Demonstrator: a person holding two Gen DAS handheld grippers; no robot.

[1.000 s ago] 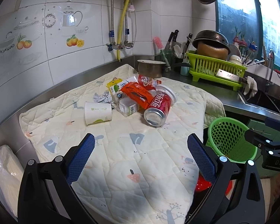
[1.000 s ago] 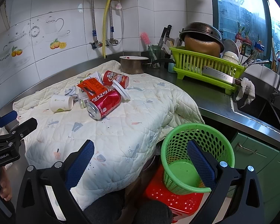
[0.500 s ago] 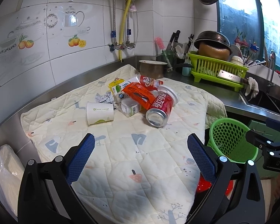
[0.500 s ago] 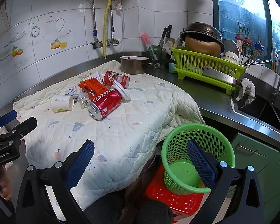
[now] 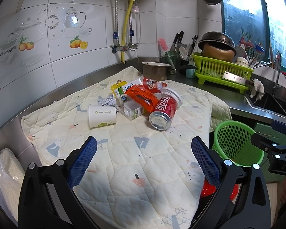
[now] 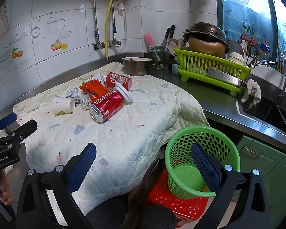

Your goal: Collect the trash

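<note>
From the left wrist view, the left gripper (image 5: pixel 144 155) hangs over the quilted mat (image 5: pixel 124 171) with its jaws spread wide and nothing between them. Ahead of the jaws lies the trash heap: a red soda can (image 5: pixel 163 112) on its side straight ahead, an orange wrapper (image 5: pixel 141 96) leaning on it, a paper cup (image 5: pixel 102 116) tipped over ahead and to the left. The green basket (image 5: pixel 236 145) stands off to the right of the right finger. From the right wrist view, the right gripper (image 6: pixel 144 157) is also gaping and empty; the basket sits on a red stool (image 6: pixel 173 200), its far rim showing between the jaws, while the can lies ahead of the left finger.
</note>
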